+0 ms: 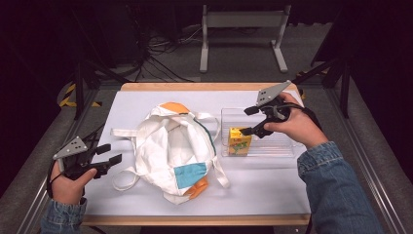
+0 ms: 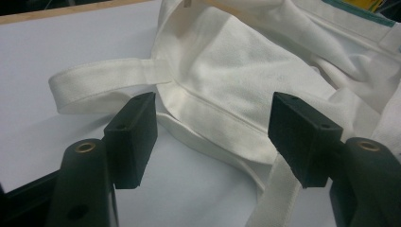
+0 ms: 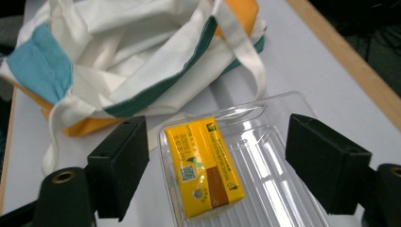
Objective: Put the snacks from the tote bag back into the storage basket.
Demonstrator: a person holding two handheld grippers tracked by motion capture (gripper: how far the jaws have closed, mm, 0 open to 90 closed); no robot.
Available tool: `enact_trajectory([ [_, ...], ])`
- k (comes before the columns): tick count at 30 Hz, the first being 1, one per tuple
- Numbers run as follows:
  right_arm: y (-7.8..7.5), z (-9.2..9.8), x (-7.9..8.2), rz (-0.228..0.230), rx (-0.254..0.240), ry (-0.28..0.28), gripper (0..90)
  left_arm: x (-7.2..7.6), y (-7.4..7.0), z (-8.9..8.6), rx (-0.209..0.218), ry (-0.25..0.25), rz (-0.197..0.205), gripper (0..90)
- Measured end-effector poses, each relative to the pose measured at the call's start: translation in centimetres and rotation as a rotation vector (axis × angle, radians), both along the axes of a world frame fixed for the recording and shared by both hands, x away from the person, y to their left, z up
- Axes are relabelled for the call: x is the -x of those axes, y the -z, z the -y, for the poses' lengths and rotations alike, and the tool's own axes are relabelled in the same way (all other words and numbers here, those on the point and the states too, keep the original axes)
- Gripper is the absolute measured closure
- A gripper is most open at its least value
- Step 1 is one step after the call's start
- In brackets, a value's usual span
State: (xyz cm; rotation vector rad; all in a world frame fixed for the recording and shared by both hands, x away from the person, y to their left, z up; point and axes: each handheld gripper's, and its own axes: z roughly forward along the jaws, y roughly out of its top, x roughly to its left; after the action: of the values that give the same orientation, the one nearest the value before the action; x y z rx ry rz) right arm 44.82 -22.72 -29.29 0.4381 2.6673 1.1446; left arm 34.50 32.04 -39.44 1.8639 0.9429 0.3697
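My right gripper (image 1: pixel 249 120) hangs wide and empty above the yellow juice carton (image 1: pixel 239 141), which lies at the left end of the clear tray (image 1: pixel 272 148) near the tabletop's right edge, presumably just set there. My left gripper (image 1: pixel 111 154) waits, jaws wide and holding nothing, at the left edge beside the cloth bag (image 1: pixel 170 151), likely to steady it; the bag's folds hide its inside.

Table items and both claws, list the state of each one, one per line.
Cloth bag: lying crumpled on the table, mouth open, straps loose.
Yellow carton: inside the clear tray at its left end, held by nothing.
Clear tray: flat on the table, right of the bag.
Left claw: open, beside the bag's strap.
Right claw: open above the carton.
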Motion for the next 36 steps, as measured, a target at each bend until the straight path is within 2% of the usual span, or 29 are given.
enact_trajectory([
  [1,-0.5,0.3,0.5,0.004,-0.018,0.036,22.0,0.0,0.0,0.0,0.000,0.001,0.000,34.3],
  [3,-1.1,0.6,1.4,0.033,-0.021,0.076,21.1,0.1,0.0,0.0,-0.004,0.001,-0.003,34.3],
  [4,-1.3,0.8,1.9,0.027,-0.034,0.104,21.1,0.1,0.0,0.0,-0.006,0.000,-0.003,34.3],
  [5,-1.3,0.8,1.9,0.027,-0.034,0.104,21.1,0.1,0.0,0.0,-0.006,0.000,-0.003,34.2],
  [8,-1.9,1.7,3.3,0.042,-0.051,0.181,20.3,0.3,0.0,-0.1,-0.009,-0.003,0.000,34.1],
  [15,-1.8,5.0,6.3,0.045,-0.129,0.319,19.7,0.8,-0.1,-0.5,-0.011,-0.018,0.005,33.3],
  [18,-1.5,6.7,7.5,0.057,-0.170,0.375,19.4,1.2,0.1,-0.6,-0.016,-0.024,0.004,32.5],
  [21,-1.1,8.0,8.5,0.056,-0.201,0.407,18.7,1.5,0.3,-0.7,-0.014,-0.024,0.001,31.3],
  [24,-0.5,9.3,9.5,0.078,-0.203,0.423,18.5,2.0,0.6,-0.8,-0.004,-0.012,0.012,29.8],
  [29,0.7,10.4,10.8,0.073,-0.202,0.464,18.5,2.5,1.0,-0.9,0.003,0.011,0.029,29.1],
  [31,1.5,10.8,11.4,0.078,-0.216,0.491,18.5,2.7,1.3,-1.0,-0.005,0.008,0.031,29.0],
  [34,2.8,11.1,12.2,0.081,-0.197,0.521,18.5,3.0,1.7,-1.1,-0.013,0.006,0.039,28.6],
  [36,3.8,11.2,12.8,0.088,-0.201,0.548,18.5,3.2,2.0,-1.2,-0.015,0.001,0.044,28.1],
])
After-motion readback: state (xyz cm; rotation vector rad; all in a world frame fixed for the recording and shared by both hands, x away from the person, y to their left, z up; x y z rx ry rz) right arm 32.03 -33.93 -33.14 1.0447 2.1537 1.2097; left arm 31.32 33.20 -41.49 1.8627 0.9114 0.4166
